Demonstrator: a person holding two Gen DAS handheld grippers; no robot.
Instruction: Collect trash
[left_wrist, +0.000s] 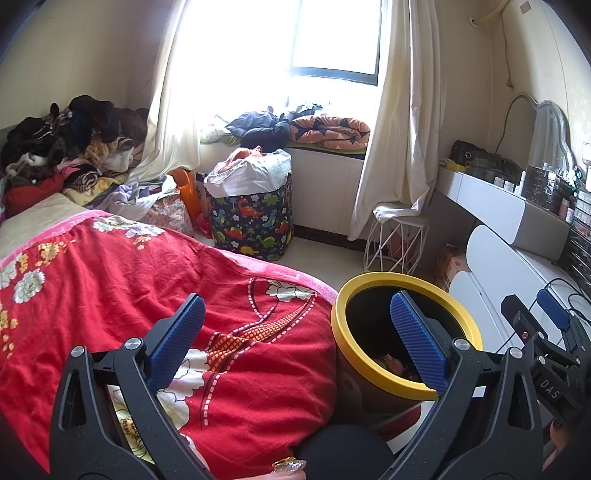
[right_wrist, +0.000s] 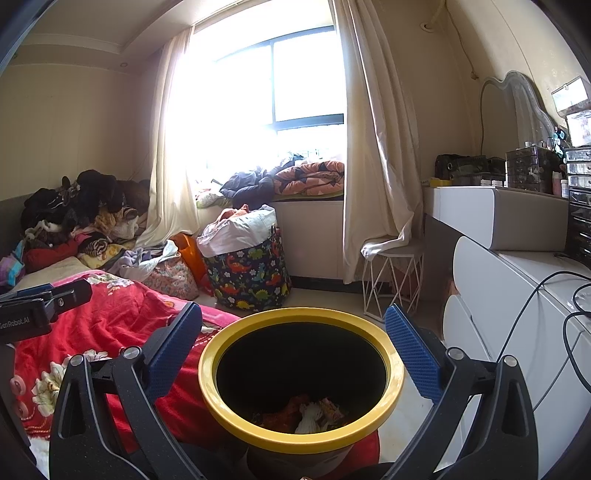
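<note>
Red floral quilt (left_wrist: 147, 295) covers the bed at left; a white dresser (right_wrist: 517, 295) stands right. Between them, the yellow-rimmed bin (right_wrist: 301, 376) holds crumpled trash (right_wrist: 314, 410). Left gripper (left_wrist: 295, 336) and right gripper (right_wrist: 293, 343) both spread, empty.

Red floral quilt (left_wrist: 129, 295) is covering the bed at near left. Pile of dark clothes (left_wrist: 70, 136) is sitting at far left on the bed. Dinosaur-print laundry basket (left_wrist: 251, 218) is standing on the floor in the middle, stuffed with white cloth, orange bag (left_wrist: 186, 195) just beside it on the left. Cream curtains (left_wrist: 402, 122) are hanging either side of the bright window (left_wrist: 332, 37). Orange patterned blanket (left_wrist: 328, 129) and dark jacket (left_wrist: 258, 123) are lying on the window ledge. White wire stool (left_wrist: 395, 240) is standing under the right curtain. White dresser (right_wrist: 517, 295) is running along the right, mirror (right_wrist: 517, 107) and clear drawer organisers (right_wrist: 528, 166) on top, black cables (right_wrist: 546, 295) trailing over it.
</note>
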